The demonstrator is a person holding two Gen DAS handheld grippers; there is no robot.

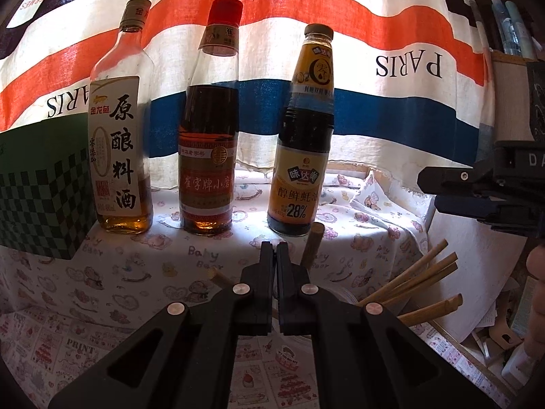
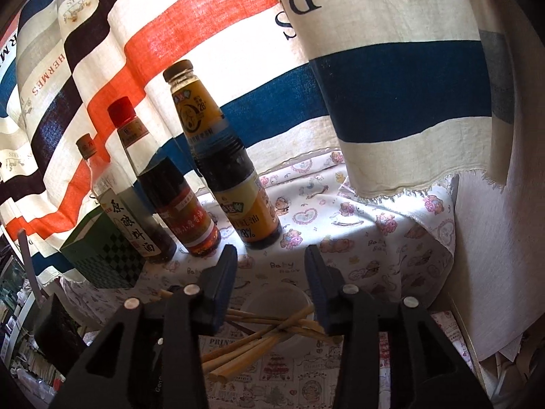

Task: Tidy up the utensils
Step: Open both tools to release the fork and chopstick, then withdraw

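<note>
Several bamboo chopsticks (image 2: pixel 269 335) stand and lean in a clear round container (image 2: pixel 277 301) on the patterned cloth. In the left wrist view the same chopsticks (image 1: pixel 419 279) fan out to the right of my left gripper (image 1: pixel 274 248), whose jaws are pressed together with nothing visible between them. A wooden stick (image 1: pixel 313 243) rises just right of its tips. My right gripper (image 2: pixel 270 259) is open and empty, hovering above the container. It also shows at the right edge of the left wrist view (image 1: pixel 477 187).
Three sauce bottles stand in a row at the back: a rice wine bottle (image 1: pixel 119 156), a red-capped bottle (image 1: pixel 211 156) and an oyster sauce bottle (image 1: pixel 301 156). A green checkered box (image 1: pixel 41 191) sits at the left. A striped curtain (image 1: pixel 272 34) hangs behind. A white wall panel (image 2: pixel 494 238) is at the right.
</note>
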